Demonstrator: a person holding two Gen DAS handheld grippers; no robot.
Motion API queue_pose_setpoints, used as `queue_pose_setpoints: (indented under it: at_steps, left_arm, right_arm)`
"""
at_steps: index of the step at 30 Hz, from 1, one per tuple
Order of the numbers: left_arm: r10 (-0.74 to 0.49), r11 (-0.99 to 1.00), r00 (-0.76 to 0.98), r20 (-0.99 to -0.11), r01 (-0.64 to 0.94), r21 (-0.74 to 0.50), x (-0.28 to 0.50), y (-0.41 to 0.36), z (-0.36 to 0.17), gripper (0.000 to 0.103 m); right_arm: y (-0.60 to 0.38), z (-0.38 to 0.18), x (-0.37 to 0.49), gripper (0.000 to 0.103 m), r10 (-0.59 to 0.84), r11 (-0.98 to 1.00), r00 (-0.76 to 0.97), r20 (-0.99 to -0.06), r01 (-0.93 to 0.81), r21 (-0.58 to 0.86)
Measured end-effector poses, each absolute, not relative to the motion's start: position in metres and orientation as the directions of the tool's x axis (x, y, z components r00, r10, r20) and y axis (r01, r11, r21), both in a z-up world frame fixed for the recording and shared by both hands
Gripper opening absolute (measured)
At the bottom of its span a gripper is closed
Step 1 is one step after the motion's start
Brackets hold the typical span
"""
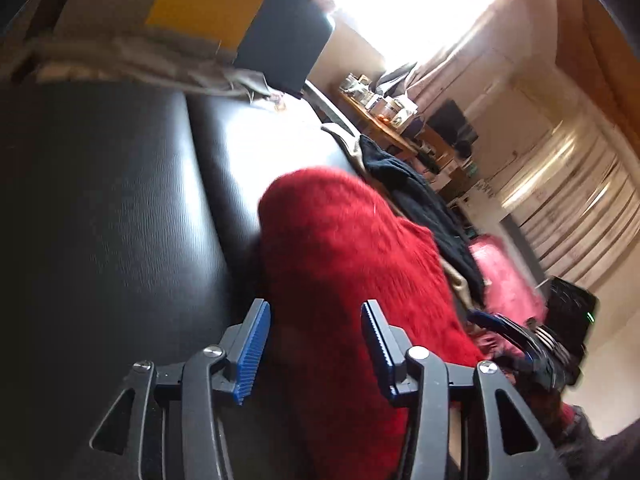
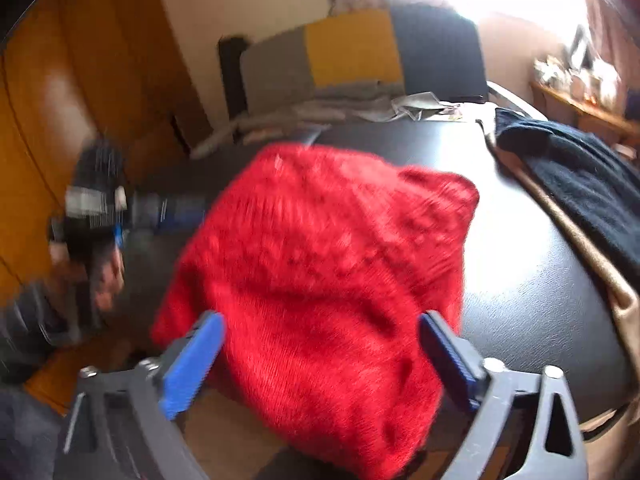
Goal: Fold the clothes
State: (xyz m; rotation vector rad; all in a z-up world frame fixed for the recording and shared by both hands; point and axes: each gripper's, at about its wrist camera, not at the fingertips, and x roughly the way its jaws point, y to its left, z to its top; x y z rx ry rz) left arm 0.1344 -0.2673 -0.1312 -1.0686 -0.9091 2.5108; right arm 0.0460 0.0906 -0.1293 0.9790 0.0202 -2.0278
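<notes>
While both the left gripper (image 1: 316, 344) and right gripper (image 2: 320, 360) are held apart, gripping nothing, the red sweater (image 2: 320, 264) is seen bunched at the black table's (image 2: 520, 280) edge — not neatly folded; a dark garment (image 2: 580, 184) lies beyond.

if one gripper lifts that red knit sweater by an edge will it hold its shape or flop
Probably flop: the red sweater lies in soft folds and droops over the edge of the black surface. Its fuzzy knit should grip the ridged blue pads rather than slip. It looks bulky yet light.

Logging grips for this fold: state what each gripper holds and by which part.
Nothing is held. The left gripper and right gripper both stand open around the red knit sweater, pads apart.
</notes>
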Motion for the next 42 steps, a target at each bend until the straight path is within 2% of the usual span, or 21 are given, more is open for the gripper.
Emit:
queue_pose_setpoints:
  at_steps: [2,9,11,16,18,20,22,26,33,37,42]
  left_arm:
    - [0.514,-0.713,-0.685,-0.516,-0.008,-0.701,0.135,-0.268,-0.141,0.063]
    - [0.591,-0.644,-0.658,-0.467,-0.035,-0.764,0.108,-0.263,-0.163,0.067]
    - [0.611,-0.637,-0.640,-0.466,-0.046,-0.770,0.098,-0.259,-0.168,0.074]
    - [0.598,-0.717,-0.595,-0.537,-0.096,-0.691,0.079,-0.230,-0.167,0.076]
    - [0.588,-0.733,-0.584,-0.560,-0.092,-0.674,0.075,-0.220,-0.166,0.066]
    - [0.588,-0.711,-0.605,-0.537,-0.070,-0.700,0.079,-0.223,-0.168,0.048]
    - [0.587,-0.677,-0.633,-0.504,-0.042,-0.735,0.087,-0.229,-0.168,0.043]
    - [0.556,-0.675,-0.685,-0.470,-0.043,-0.736,0.121,-0.239,-0.154,0.042]
    - [0.449,-0.687,-0.795,-0.408,-0.015,-0.727,0.198,-0.275,-0.117,0.042]
    - [0.329,-0.700,-0.874,-0.358,0.029,-0.714,0.262,-0.309,-0.093,0.041]
    - [0.077,-0.732,-0.960,-0.268,0.128,-0.670,0.351,-0.360,-0.047,0.041]
  right_arm:
    - [0.101,-0.130,0.027,0.103,-0.723,-0.624,-0.287,-0.628,0.661,0.416]
    - [0.108,-0.161,-0.041,0.103,-0.730,-0.641,-0.215,-0.648,0.542,0.543]
    - [0.101,-0.171,-0.056,0.103,-0.725,-0.643,-0.182,-0.664,0.525,0.558]
    - [0.068,-0.184,-0.065,0.103,-0.750,-0.593,-0.117,-0.651,0.555,0.583]
    - [0.061,-0.182,-0.061,0.101,-0.751,-0.589,-0.115,-0.650,0.561,0.581]
    - [0.055,-0.180,-0.055,0.059,-0.750,-0.589,-0.116,-0.651,0.565,0.577]
    - [0.049,-0.178,-0.050,0.056,-0.749,-0.589,-0.117,-0.653,0.570,0.573]
    - [0.036,-0.174,-0.039,0.054,-0.753,-0.578,-0.107,-0.649,0.579,0.575]
    - [-0.032,-0.170,-0.004,0.048,-0.813,-0.424,0.065,-0.579,0.616,0.664]
    - [-0.108,-0.160,0.030,0.039,-0.816,-0.289,0.204,-0.541,0.667,0.687]
    - [-0.237,-0.121,0.081,0.039,-0.784,-0.064,0.382,-0.489,0.734,0.676]
